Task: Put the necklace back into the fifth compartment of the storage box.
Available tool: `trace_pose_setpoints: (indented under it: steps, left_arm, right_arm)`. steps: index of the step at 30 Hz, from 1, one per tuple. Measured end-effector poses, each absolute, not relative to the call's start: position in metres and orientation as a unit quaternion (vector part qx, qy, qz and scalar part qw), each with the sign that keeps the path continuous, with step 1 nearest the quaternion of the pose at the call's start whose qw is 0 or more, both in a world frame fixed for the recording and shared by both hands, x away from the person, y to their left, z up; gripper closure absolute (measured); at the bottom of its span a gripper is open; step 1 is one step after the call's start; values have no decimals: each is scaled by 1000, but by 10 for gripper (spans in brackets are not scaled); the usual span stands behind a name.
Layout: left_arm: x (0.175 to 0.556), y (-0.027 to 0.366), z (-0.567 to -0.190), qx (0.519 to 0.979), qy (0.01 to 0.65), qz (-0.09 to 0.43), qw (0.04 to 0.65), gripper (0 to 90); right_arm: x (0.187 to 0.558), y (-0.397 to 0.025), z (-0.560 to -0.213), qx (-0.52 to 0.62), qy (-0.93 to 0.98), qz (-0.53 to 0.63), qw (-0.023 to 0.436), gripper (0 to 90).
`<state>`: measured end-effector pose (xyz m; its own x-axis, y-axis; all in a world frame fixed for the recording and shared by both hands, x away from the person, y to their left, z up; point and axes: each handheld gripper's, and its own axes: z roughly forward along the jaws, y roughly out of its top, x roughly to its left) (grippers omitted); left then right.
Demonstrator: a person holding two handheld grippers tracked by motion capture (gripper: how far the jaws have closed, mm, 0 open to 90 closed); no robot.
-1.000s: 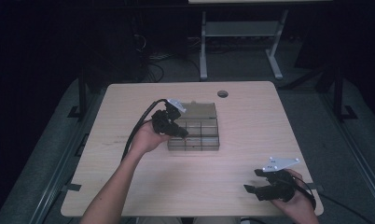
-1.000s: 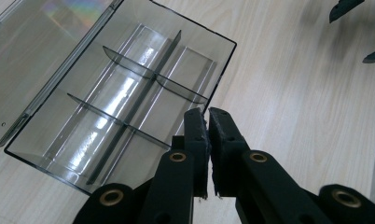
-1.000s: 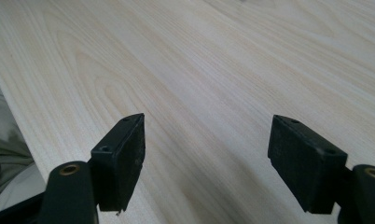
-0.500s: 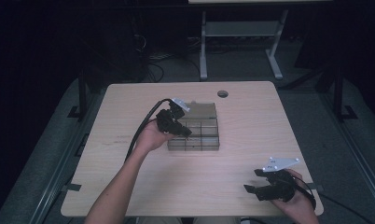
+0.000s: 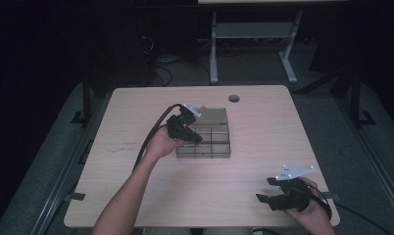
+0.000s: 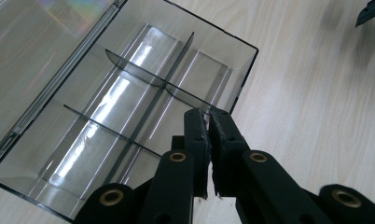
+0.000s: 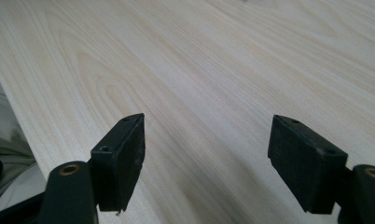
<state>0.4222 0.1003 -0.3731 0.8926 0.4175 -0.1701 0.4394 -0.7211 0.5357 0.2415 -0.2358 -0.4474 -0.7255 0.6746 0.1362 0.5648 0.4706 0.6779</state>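
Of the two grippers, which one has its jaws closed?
The left gripper, at the clear compartment box, has its jaws pressed together. The right gripper, over the bare table, has its jaws wide apart.

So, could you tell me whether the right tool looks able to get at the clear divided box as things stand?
Probably yes: the right tool is open with bare table up to the box, though the left tool grips its near wall.
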Motion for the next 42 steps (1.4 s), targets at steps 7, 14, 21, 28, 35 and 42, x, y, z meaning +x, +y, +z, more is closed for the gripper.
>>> trace_pose_setpoints:
  steps: [7,14,21,28,35,42]
  left_arm:
    - [426,98,-380,928,232,-19,292,861]
    - [429,96,-386,927,235,-21,292,860]
    - [430,92,-388,927,234,-21,293,861]
    - [432,87,-398,928,239,-22,286,861]
    - [435,85,-405,928,241,-30,284,861]
    - [436,83,-409,930,241,-30,278,861]
  right_arm:
    - [241,-236,-447,364,854,364,74,270]
    - [241,-236,-448,365,854,364,74,270]
    - [241,-235,-447,363,854,365,75,271]
    - [242,-235,-448,361,857,361,72,271]
    - [241,-235,-447,359,857,361,73,271]
    - [242,-235,-448,360,858,361,71,271]
